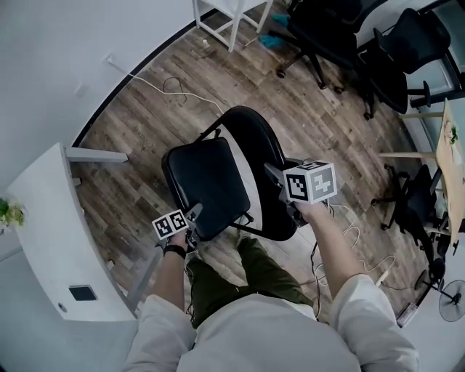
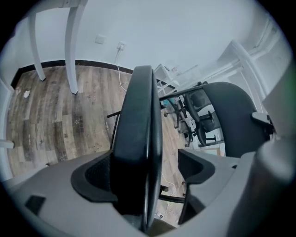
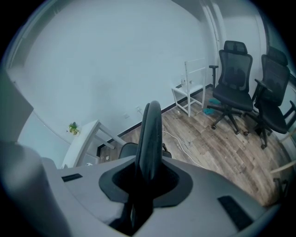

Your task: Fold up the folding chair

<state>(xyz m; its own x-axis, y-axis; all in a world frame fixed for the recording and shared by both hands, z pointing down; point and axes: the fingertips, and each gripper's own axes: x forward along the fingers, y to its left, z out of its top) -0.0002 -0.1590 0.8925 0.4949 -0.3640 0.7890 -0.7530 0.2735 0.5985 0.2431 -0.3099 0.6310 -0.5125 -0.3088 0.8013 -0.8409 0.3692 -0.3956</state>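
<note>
The black folding chair stands on the wood floor just in front of me. Its padded seat [image 1: 207, 182] is tipped up at an angle, next to the rounded backrest [image 1: 258, 156]. My left gripper [image 1: 192, 218] is at the seat's front edge. In the left gripper view the seat [image 2: 138, 139] runs edge-on between the jaws of the left gripper [image 2: 148, 171]. It rests against the left pad, with a gap to the right pad. My right gripper [image 1: 276, 178] holds the side of the backrest. In the right gripper view, the right gripper [image 3: 145, 180] has its pads tight on the backrest [image 3: 150, 134].
Several black office chairs [image 1: 341, 36] stand at the back right. A white table [image 1: 51, 218] is at my left and a white frame stand [image 1: 232, 14] is by the far wall. A white cable [image 1: 167, 91] lies on the floor. My legs are right behind the chair.
</note>
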